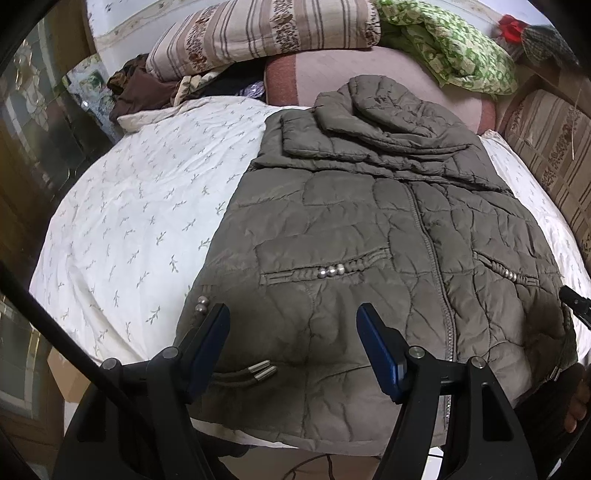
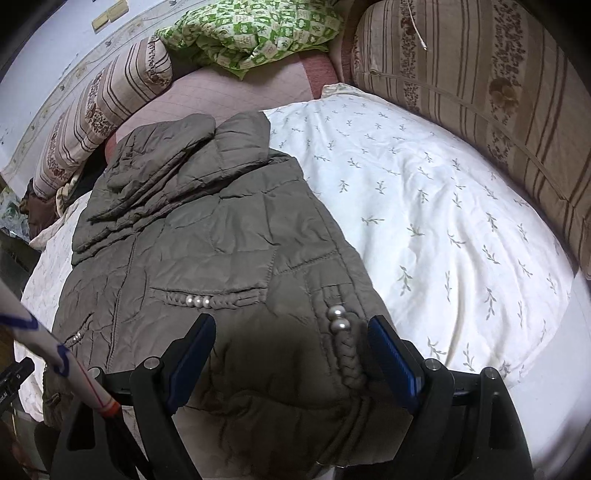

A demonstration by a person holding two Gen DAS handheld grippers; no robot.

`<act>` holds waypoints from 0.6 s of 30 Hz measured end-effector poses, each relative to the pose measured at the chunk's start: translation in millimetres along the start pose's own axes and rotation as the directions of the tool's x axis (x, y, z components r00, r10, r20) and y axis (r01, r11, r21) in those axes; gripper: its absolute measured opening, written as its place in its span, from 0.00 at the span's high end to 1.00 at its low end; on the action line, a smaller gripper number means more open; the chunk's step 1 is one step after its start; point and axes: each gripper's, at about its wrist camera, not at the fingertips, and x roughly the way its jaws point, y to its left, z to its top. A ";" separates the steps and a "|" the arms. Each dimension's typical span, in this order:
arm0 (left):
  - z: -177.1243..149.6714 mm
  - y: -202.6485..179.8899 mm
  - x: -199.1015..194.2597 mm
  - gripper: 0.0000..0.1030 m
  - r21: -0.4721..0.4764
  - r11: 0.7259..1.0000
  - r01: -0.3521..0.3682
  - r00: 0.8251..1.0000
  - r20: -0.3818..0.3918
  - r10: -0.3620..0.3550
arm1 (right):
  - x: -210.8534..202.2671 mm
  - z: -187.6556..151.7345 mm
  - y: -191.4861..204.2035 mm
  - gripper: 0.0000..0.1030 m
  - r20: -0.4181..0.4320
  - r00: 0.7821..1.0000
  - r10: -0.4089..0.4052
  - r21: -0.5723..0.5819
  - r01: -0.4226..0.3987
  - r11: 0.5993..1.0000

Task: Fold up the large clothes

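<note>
Jacket (image 1: pixel 369 229): lay front-up and zipped on the quilt (image 1: pixel 147 206), hem toward the cameras, collar at 12 o'clock. Sleeves looked already folded across the chest, stacked near the collar.
Zip (image 1: pixel 432 243): ran from the hem toward 12 o'clock, closed as far as could be seen.
Pockets: 2 braided openings with bead trim, 1 at each side of the zip; 3 beads (image 1: pixel 331 272) showed on the left-hand pocket.
Left gripper (image 1: pixel 291 347): released, jaws spread wide over the hem at 6 o'clock, nothing between the pads. Contact with the fabric could not be told.
Right gripper (image 2: pixel 291 354): released, jaws spread wide over the hem corner on the jacket's right edge; a braided tab with 2 beads (image 2: pixel 338 319) lay just inside the right finger (image 2: pixel 395 365). Nothing was clamped.
Cords (image 1: pixel 255 371): 2 metal-tipped drawcord ends lay on the hem beside the left gripper's left finger (image 1: pixel 205 350).
Step in hand (judged): sleeves in, body fold not yet begun; both grippers stood ready at the hem.
Next move (judged): close each gripper on 1 hem corner, taking all layers, then carry the hem toward 12 o'clock onto the chest.
Caution (judged): padded fabric is slippery and bulky; a shallow bite may slip. Keep cords and beads out of the pads.
Surroundings: striped bolsters (image 1: pixel 258 33) and a green quilt (image 1: pixel 461 55) at 12 o'clock, well apart from the jacket.
</note>
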 end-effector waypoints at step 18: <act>-0.1 198.6 79.9 0.32 -0.416 0.875 0.247 0.946 -0.091 -0.310 | 2.1 33.0 -105.1 0.15 -0.039 0.999 0.015 0.181 -0.008 0.983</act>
